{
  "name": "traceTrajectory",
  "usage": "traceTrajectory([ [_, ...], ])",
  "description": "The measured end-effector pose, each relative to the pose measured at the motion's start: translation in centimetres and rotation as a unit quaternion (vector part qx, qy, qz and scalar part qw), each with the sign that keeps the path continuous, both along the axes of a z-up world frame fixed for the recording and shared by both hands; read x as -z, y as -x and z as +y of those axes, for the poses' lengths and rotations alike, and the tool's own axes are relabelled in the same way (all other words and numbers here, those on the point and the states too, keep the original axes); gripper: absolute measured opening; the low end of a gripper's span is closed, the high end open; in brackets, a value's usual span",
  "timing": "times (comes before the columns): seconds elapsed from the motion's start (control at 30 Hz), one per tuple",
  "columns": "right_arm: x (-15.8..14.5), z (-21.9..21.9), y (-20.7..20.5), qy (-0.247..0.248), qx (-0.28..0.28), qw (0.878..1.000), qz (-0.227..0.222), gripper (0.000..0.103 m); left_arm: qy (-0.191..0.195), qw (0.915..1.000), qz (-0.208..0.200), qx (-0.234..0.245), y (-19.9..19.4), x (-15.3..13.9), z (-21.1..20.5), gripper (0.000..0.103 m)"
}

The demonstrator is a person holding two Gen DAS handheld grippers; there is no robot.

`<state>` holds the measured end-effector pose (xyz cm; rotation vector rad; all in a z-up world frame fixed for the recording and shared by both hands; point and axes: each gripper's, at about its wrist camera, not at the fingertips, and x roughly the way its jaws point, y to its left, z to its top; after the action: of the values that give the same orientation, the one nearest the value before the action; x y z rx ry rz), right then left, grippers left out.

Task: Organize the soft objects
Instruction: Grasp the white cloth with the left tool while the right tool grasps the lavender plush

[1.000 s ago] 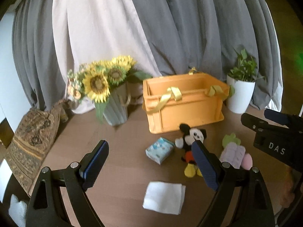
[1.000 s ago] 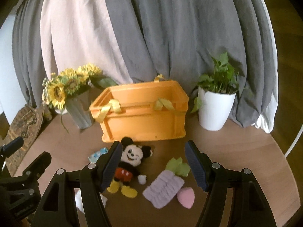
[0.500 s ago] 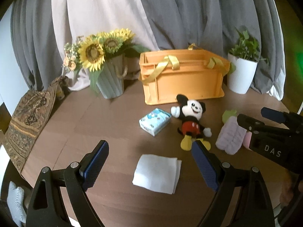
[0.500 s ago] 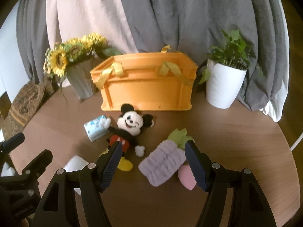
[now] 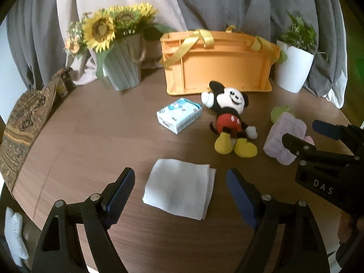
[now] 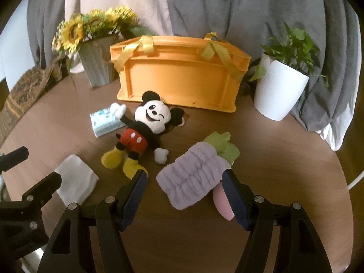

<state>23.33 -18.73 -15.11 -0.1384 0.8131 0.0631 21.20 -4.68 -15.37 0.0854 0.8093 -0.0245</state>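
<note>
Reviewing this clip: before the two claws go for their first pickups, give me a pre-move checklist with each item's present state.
1. Left claw open, nothing held: ok; its jaws have just been closing slightly.
2. Folded white cloth lined up between the left jaws: ok.
3. Right claw open, nothing held: ok.
4. Purple fluffy band lined up between the right jaws: ok.
5. Pink sponge clear of the right jaws: not ok, it lies against the right-hand finger.
6. Orange crate free to receive items: cannot tell, its inside is hidden.
</note>
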Motion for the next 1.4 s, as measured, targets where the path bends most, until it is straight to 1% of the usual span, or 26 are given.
traceTrajectory([
  [0.17,0.9,0.4,-0.5,0.030,-0.017,0.999,-0.005,0.069,0.008,0.9998,0.017,-0.006,-0.7,1.5,0.1,0.078],
  [0.33,2.3,0.5,-1.4,0.033,-0.024,0.999,0.009,0.069,0.011,0.9992,0.034,-0.016,-1.6,2.9,0.2,0.073],
  [0.53,3.6,0.4,-2.3,0.025,-0.021,0.999,0.029,0.069,0.010,0.9985,0.050,-0.021,-2.4,4.3,0.5,0.073],
  [0.7,4.3,0.7,-2.4,0.030,-0.025,0.999,0.038,0.068,0.008,0.9977,0.062,-0.025,-2.9,5.2,0.9,0.072],
  [0.73,4.4,0.8,-2.4,0.032,-0.026,0.998,0.038,0.067,0.010,0.9975,0.065,-0.026,-3.0,5.3,1.0,0.069],
  [0.83,4.6,1.1,-2.4,0.044,-0.032,0.998,0.042,0.061,0.022,0.9971,0.068,-0.025,-2.9,5.6,1.3,0.064],
  [0.9,4.6,1.2,-2.4,0.045,-0.034,0.997,0.042,0.058,0.021,0.9975,0.065,-0.017,-2.7,5.6,1.2,0.061],
  [1.0,4.5,1.2,-2.2,0.049,-0.039,0.997,0.040,0.049,0.024,0.9977,0.063,-0.011,-2.6,5.5,1.0,0.053],
  [1.07,4.3,1.3,-2.0,0.051,-0.044,0.997,0.037,0.041,0.025,0.9978,0.061,-0.009,-2.6,5.5,1.0,0.049],
  [1.13,4.2,1.5,-1.9,0.053,-0.045,0.997,0.035,0.037,0.026,0.9978,0.060,-0.006,-2.6,5.4,1.0,0.038],
  [1.17,4.1,1.4,-1.9,0.053,-0.046,0.997,0.035,0.035,0.025,0.9980,0.059,-0.005,-2.6,5.4,1.0,0.035],
  [1.23,4.0,1.3,-2.0,0.050,-0.046,0.997,0.034,0.032,0.024,0.9981,0.058,-0.001,-2.6,5.4,0.9,0.023],
  [1.3,3.7,1.4,-1.8,0.048,-0.047,0.997,0.031,0.029,0.019,0.9982,0.056,0.006,-2.7,5.4,0.8,0.016],
  [1.4,3.2,1.4,-1.4,0.045,-0.046,0.998,0.024,0.027,0.026,0.9979,0.058,0.011,-2.7,5.3,0.8,0.014],
])
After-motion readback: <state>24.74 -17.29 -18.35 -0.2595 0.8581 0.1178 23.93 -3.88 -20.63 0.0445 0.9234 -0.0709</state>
